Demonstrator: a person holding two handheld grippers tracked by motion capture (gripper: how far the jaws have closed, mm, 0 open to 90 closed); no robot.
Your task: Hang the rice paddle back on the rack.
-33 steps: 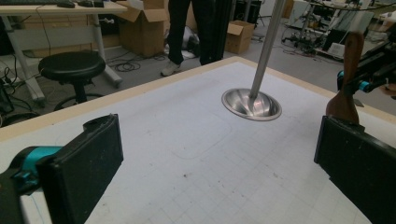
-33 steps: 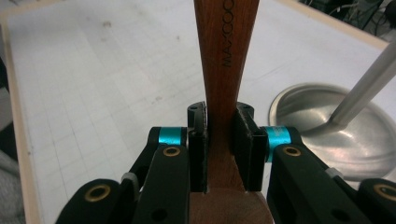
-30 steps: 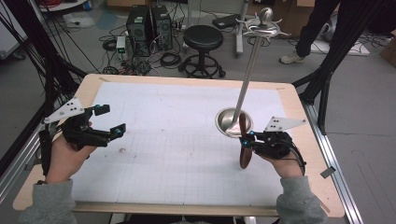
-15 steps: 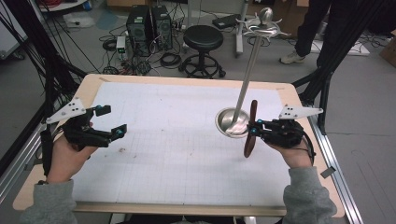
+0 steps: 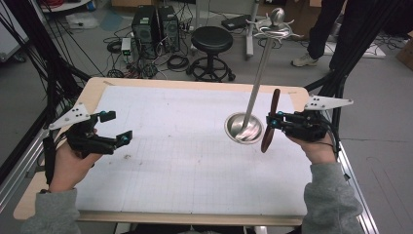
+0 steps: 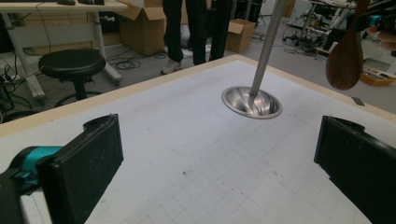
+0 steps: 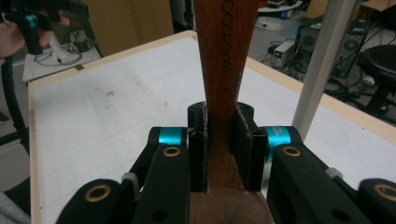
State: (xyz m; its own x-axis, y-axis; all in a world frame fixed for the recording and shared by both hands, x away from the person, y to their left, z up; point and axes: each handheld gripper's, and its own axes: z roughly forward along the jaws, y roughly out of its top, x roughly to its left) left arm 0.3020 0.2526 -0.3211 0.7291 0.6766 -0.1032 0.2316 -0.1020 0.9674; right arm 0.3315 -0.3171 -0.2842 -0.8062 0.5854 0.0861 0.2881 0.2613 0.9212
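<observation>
Right gripper view shows the right gripper (image 7: 219,144) clamped on the wooden spoon (image 7: 224,70) at frame centre — a swing could strike the steel pole (image 7: 322,70); the left gripper (image 6: 219,186) gapes empty.

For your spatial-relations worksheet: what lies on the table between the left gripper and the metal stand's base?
Nothing: in the high view, bare white mat stretches from the left gripper to the stand's base.

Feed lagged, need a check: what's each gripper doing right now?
Left gripper: open, empty, above the table.
Right gripper: shut on the wooden spoon, held in the air beside the metal stand.
</observation>
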